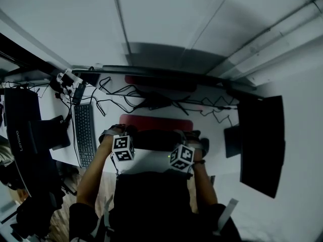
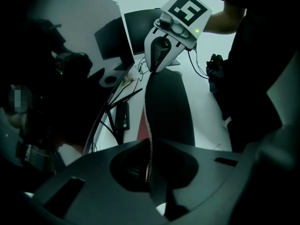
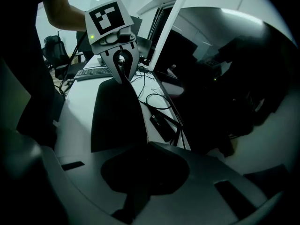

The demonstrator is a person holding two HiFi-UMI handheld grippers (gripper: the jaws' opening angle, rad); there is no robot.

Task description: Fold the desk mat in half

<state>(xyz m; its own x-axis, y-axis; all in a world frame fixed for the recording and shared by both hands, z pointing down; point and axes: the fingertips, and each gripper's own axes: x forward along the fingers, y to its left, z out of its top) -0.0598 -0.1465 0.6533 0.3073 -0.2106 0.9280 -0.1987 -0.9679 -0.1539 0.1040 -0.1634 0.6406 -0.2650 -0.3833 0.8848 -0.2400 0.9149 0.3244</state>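
Roughly midway: left gripper (image 1: 115, 131) and right gripper (image 1: 191, 134) both clamped on one long edge of the desk mat (image 1: 155, 139), raised above the desk (image 1: 214, 127) (red face showing beyond); edge not yet laid across.

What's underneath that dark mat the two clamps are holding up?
The left gripper and right gripper pinch the raised desk mat. Below its black flap, bare white desk shows on the near side and the mat's red face farther back; anything directly beneath is covered.
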